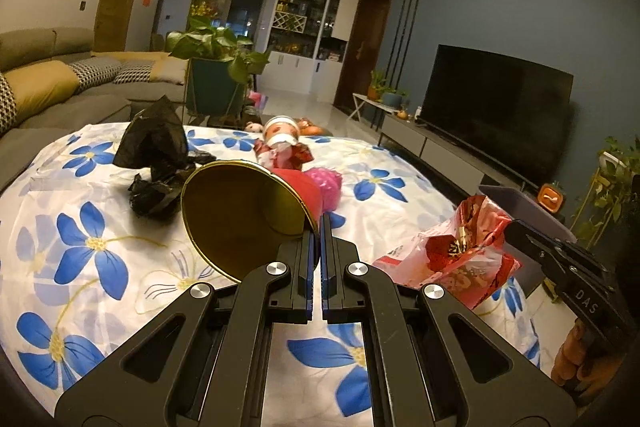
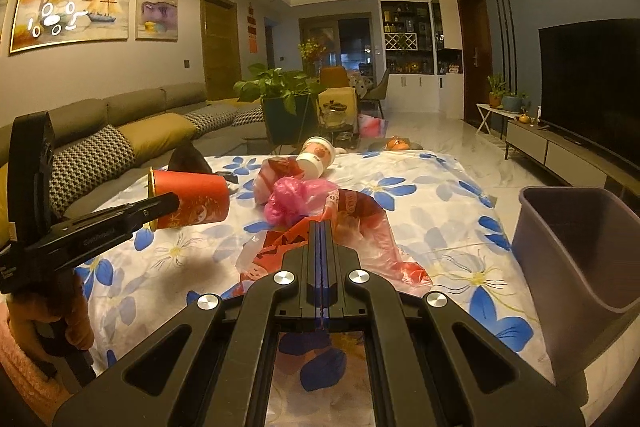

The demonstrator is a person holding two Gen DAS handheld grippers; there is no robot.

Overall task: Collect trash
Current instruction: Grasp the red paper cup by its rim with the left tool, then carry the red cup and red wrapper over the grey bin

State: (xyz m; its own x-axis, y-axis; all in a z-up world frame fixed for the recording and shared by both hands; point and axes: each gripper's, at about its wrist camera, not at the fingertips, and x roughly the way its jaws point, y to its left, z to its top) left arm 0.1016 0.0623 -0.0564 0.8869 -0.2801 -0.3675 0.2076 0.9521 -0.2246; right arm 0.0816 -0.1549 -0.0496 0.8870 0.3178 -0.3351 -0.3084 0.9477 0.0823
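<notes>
Lower centre of each wrist view: left gripper (image 1: 320,217) fingers pinched on red cup (image 1: 248,211) rim; right gripper (image 2: 321,227) fingers clamped on red plastic bag (image 2: 360,227), above floral desk (image 1: 80,267). Bin (image 2: 580,247) right. "DAS" on right gripper body.

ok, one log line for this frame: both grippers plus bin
left gripper: shut on red paper cup rim | right gripper: shut on red plastic wrapper | both lifted off table | grey bin: at right, nothing dropped yet

Grey sofa (image 2: 132,111), blue wall (image 1: 500,11), dark television (image 1: 496,107), glossy marble floor (image 2: 432,135), warm ceiling light
</notes>
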